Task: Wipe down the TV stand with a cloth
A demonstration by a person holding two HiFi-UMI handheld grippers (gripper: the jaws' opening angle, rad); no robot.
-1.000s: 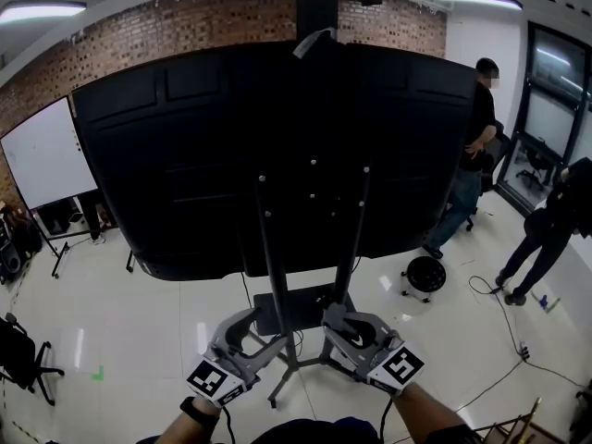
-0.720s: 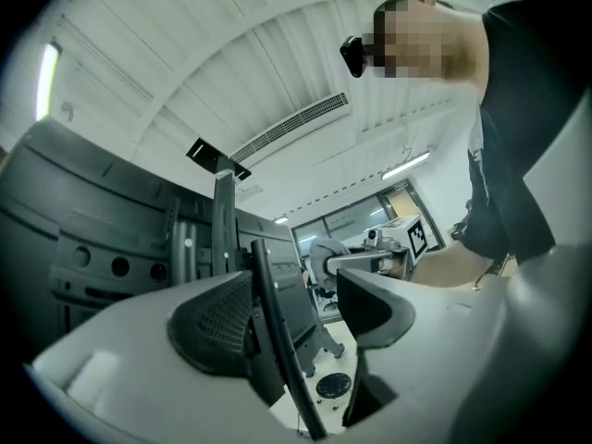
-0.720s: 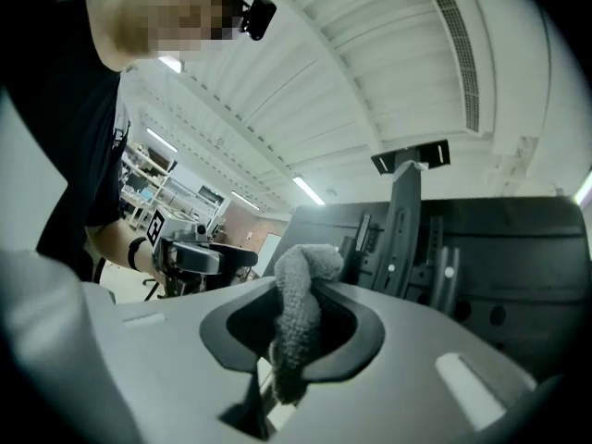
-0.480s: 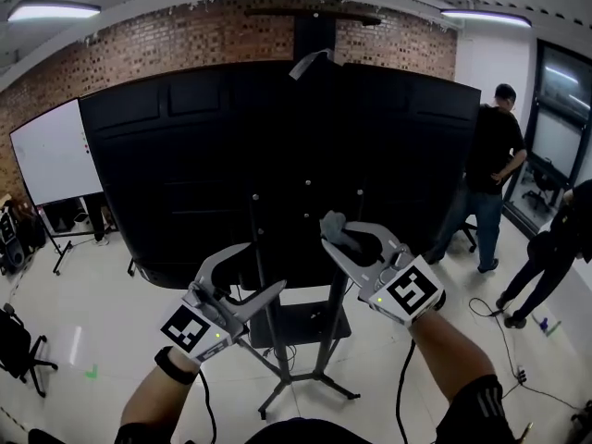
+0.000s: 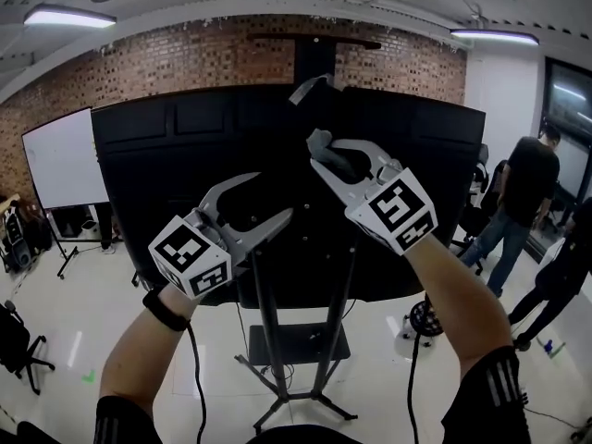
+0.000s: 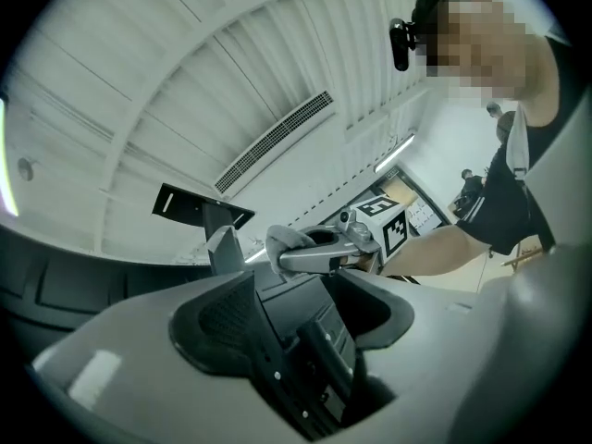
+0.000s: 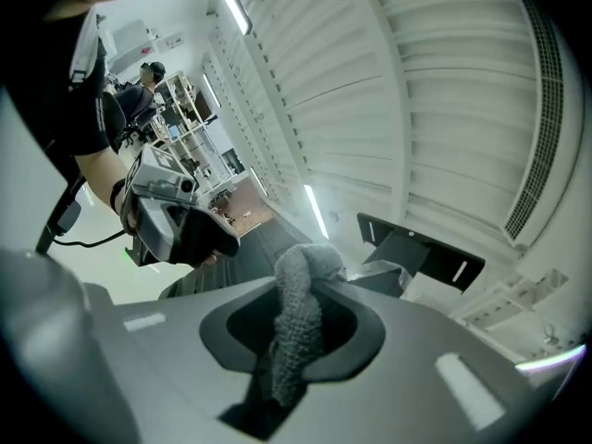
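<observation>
The TV stand's two dark poles (image 5: 264, 314) rise from a base (image 5: 296, 345) and carry a big black screen, seen from its back (image 5: 157, 165). A small shelf (image 5: 314, 40) tops the mast. My right gripper (image 5: 319, 152) is raised in front of the screen's upper middle, shut on a grey cloth (image 5: 319, 140). In the right gripper view the cloth (image 7: 301, 313) hangs bunched between the jaws, below the shelf (image 7: 421, 248). My left gripper (image 5: 275, 195) stands open and holds nothing, lower and to the left. The left gripper view shows the right gripper (image 6: 314, 252) with the cloth (image 6: 287, 240).
A whiteboard (image 5: 55, 165) stands at the left before a brick wall. Two people (image 5: 523, 202) are at the right, with a round black stool (image 5: 421, 317) and floor cables near them. An office chair (image 5: 14, 340) sits at the far left.
Both grippers have risen from near the stand's base to the height of the screen's back. The right one climbed higher with the cloth. The head view tilted upward.
</observation>
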